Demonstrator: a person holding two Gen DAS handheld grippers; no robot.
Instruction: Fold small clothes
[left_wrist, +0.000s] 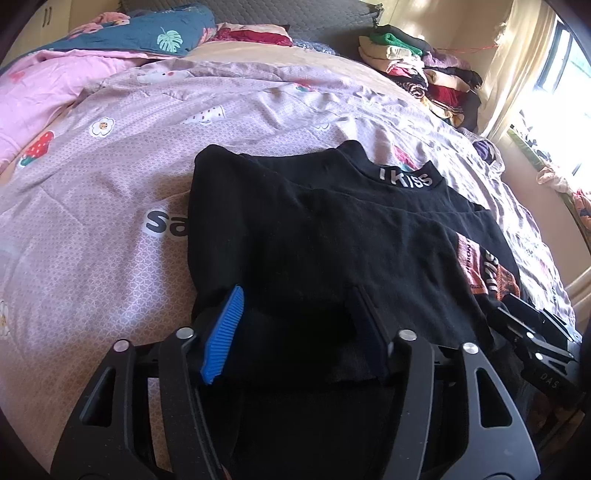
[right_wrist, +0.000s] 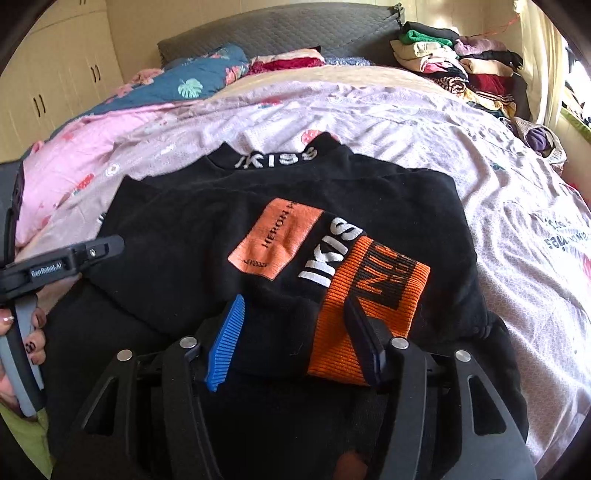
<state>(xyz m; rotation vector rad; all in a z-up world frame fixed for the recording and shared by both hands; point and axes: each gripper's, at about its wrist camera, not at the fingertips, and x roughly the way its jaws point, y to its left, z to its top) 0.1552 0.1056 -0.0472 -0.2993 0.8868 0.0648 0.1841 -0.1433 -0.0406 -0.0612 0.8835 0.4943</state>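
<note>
A small black top (left_wrist: 332, 236) with a white-lettered collar lies on the bed, its sleeves folded in over the body. It also shows in the right wrist view (right_wrist: 207, 236), with an orange patch and an orange knit cuff (right_wrist: 369, 310). My left gripper (left_wrist: 295, 328) is open, its blue-padded fingers (left_wrist: 225, 332) standing either side of the top's near left edge. My right gripper (right_wrist: 299, 336) is open over the near right edge, one finger resting against the orange cuff. Each gripper shows in the other's view, the right one (left_wrist: 532, 332) and the left one (right_wrist: 66, 258).
The pink patterned bedsheet (left_wrist: 110, 206) surrounds the top. A pile of folded clothes (left_wrist: 417, 62) sits at the far right of the bed. A blue leaf-print quilt (left_wrist: 147, 33) and pink blanket lie at the far left. A window and curtain are at the right.
</note>
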